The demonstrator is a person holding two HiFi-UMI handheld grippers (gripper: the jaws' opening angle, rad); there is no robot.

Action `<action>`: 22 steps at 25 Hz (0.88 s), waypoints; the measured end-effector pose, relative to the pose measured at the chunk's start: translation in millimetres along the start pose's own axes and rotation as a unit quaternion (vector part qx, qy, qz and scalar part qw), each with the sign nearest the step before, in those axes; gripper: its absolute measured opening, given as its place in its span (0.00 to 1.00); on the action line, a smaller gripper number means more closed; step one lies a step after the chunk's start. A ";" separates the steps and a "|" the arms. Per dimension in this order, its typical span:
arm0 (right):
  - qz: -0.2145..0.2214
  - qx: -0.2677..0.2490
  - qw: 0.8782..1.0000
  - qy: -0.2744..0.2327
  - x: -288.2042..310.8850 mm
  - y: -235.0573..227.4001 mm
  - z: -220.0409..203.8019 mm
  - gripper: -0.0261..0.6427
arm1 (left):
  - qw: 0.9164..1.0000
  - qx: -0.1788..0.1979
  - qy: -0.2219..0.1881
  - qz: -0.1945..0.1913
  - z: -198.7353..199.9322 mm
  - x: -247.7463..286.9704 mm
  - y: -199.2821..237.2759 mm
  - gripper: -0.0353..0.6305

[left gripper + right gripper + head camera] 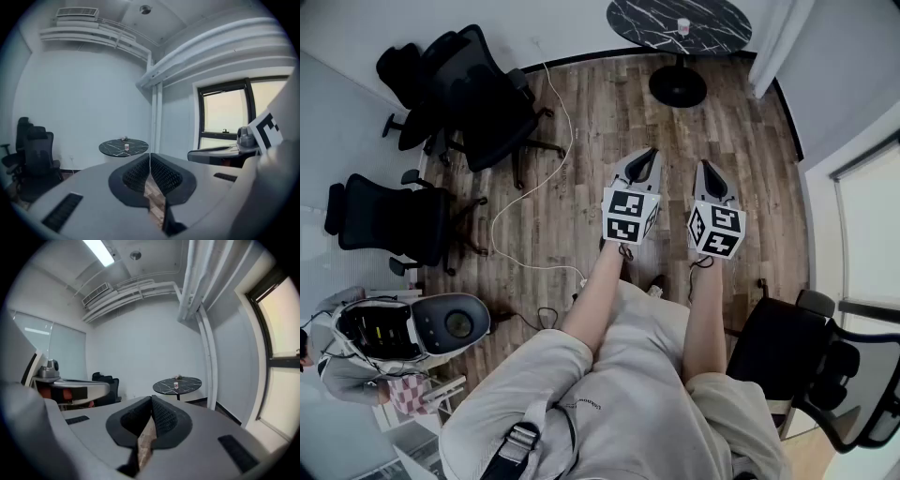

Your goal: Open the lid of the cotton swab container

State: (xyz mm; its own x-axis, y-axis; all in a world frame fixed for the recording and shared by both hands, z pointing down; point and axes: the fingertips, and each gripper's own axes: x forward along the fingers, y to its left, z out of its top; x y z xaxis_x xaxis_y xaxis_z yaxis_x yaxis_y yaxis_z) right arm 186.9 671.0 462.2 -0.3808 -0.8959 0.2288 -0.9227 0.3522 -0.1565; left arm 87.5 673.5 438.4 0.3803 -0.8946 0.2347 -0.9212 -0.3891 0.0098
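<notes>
A small white cotton swab container (682, 25) stands on a round black marble table (656, 28) at the far end of the room. It also shows, tiny, as the container (126, 146) in the left gripper view and the container (176, 385) in the right gripper view. My left gripper (651, 152) and right gripper (705, 166) are held side by side over the wooden floor, well short of the table. Both are shut with nothing between the jaws. Each carries its marker cube.
Black office chairs (469, 94) stand at the left, another chair (806, 356) at the lower right. A white cable (525, 197) runs across the floor. A grey device (412, 323) sits at the lower left. The table's base (678, 86) rests on the planks.
</notes>
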 end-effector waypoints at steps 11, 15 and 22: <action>-0.032 0.026 0.999 0.007 42.1 -39.3 9.5 0.09 | 0.999 -0.003 -0.035 0.019 17.9 55.9 40.1 0.09; -0.043 0.035 0.998 0.004 84.6 -51.7 37.9 0.09 | 0.999 -0.026 -0.027 0.005 37.2 100.9 71.6 0.09; -0.041 0.020 0.999 -0.012 153.5 -57.2 85.2 0.09 | 0.998 -0.047 -0.040 0.001 72.6 155.6 130.5 0.09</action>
State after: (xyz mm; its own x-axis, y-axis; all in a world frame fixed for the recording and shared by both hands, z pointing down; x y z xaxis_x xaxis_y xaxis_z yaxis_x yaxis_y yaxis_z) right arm 186.3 490.3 424.4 -0.3019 -0.9278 0.2193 -0.9475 0.2666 -0.1768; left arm 32.4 467.5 405.7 0.3799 -0.9116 0.1569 -0.9244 -0.3678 0.1016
